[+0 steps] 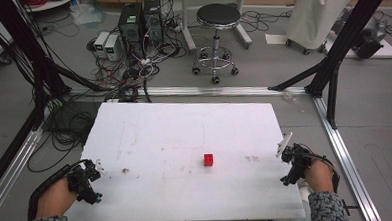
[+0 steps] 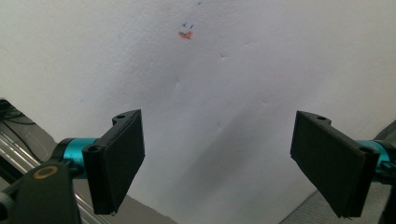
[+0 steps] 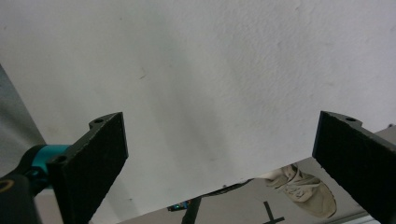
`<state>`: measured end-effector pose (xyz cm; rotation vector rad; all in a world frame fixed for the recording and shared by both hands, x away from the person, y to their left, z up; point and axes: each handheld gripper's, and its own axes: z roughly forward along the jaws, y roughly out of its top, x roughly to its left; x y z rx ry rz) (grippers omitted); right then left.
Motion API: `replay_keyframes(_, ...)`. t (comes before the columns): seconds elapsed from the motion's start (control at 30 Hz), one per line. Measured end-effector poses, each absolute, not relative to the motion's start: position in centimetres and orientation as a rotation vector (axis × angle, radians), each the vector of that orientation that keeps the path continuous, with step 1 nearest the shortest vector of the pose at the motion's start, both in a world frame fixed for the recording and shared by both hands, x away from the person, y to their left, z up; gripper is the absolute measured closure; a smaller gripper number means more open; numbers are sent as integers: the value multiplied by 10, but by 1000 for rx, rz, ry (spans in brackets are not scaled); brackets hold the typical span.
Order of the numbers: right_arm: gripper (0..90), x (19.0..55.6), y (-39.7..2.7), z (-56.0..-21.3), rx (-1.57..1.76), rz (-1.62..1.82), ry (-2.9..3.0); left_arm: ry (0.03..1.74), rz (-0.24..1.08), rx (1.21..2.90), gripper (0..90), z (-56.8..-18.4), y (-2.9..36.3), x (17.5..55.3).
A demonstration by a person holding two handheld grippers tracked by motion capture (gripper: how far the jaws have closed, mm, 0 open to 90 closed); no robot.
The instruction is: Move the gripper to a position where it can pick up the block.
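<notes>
A small red cube (image 1: 208, 160) sits on the white table board (image 1: 185, 136), right of its middle. My left gripper (image 1: 93, 181) hovers over the board's front left corner, held in a hand, jaws wide apart with nothing between them. In the left gripper view the left gripper (image 2: 219, 163) looks down on bare white board with a small orange mark (image 2: 186, 34). My right gripper (image 1: 288, 166) is at the board's right edge, open and empty. The right gripper view shows the right gripper (image 3: 224, 168) above the board's edge.
The board rests inside an aluminium frame (image 1: 335, 139) with black struts (image 1: 341, 39). Beyond it stand a black stool (image 1: 215, 34), computer boxes (image 1: 137, 23) and cable tangles on the floor. A shoe (image 3: 303, 189) shows below the board's edge. Small brown marks (image 1: 125, 170) dot the board.
</notes>
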<state>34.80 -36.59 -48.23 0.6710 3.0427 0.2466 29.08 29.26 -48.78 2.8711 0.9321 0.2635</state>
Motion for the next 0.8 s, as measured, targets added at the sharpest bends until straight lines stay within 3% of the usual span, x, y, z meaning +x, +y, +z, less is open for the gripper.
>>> replay_keyframes(0.8, 25, 397, -315, -433, 512, 200, 3059, 937, 268, 2850, 176, -487, 294, 291)
